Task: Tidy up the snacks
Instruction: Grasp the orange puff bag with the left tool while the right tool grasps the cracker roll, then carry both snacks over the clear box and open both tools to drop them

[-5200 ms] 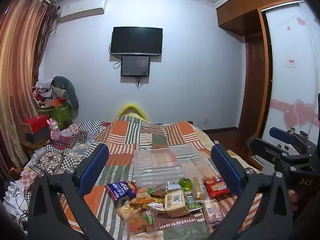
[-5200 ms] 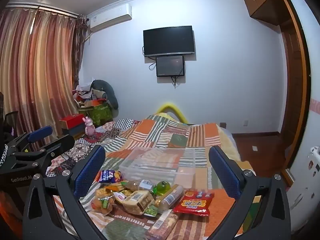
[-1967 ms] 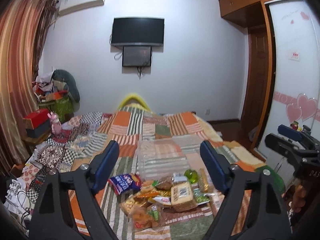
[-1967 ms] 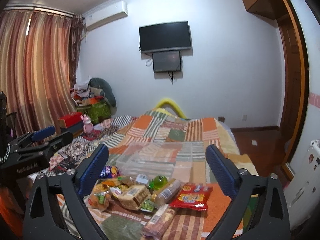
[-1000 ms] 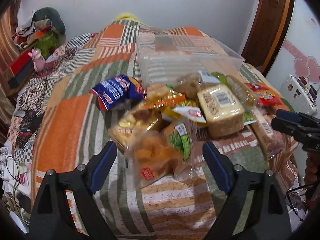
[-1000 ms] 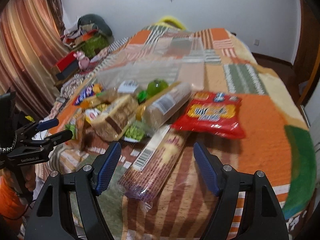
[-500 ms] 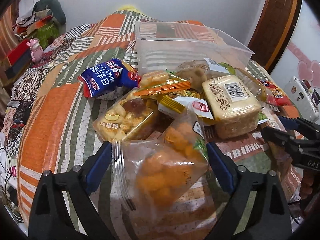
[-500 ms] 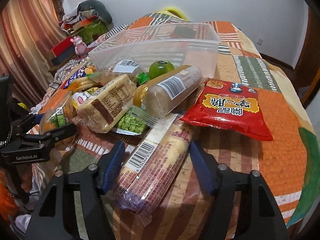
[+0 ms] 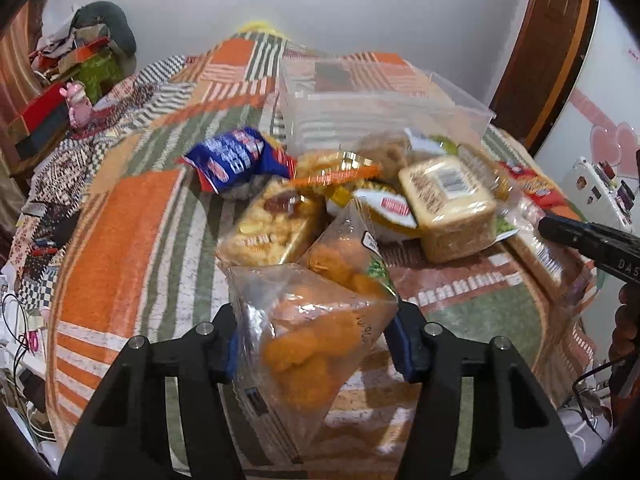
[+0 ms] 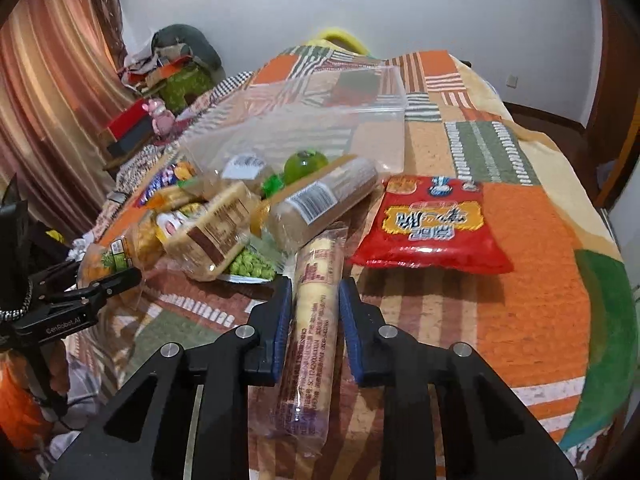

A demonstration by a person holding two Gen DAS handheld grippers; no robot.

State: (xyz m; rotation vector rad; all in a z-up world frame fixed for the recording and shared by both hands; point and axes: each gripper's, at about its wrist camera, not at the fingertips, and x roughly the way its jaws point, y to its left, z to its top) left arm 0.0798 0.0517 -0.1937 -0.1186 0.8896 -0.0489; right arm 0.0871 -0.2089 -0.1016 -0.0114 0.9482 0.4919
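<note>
**Both claws closed on snack packs at the near edge of the bed**

The left claw (image 9: 314, 346) has just been closing and now pinches the clear bag of orange puffs (image 9: 308, 336) between its pads. The right claw (image 10: 314, 308) has likewise just narrowed and presses on the long biscuit roll (image 10: 314, 312), which a second ago lay loose between spread fingers. Both packs sit at the near edge of the bed (image 10: 532, 312), just in front of the snack pile. The clear plastic bin (image 9: 384, 120) stands behind the pile toward the middle of the bed and looks empty (the likely destination, so transfer seems the next step). Legible writing: barcode labels on the bread loaf (image 9: 446, 200) and the roll. The red bag (image 10: 430, 226) carries yellow characters, not readable here.
</note>
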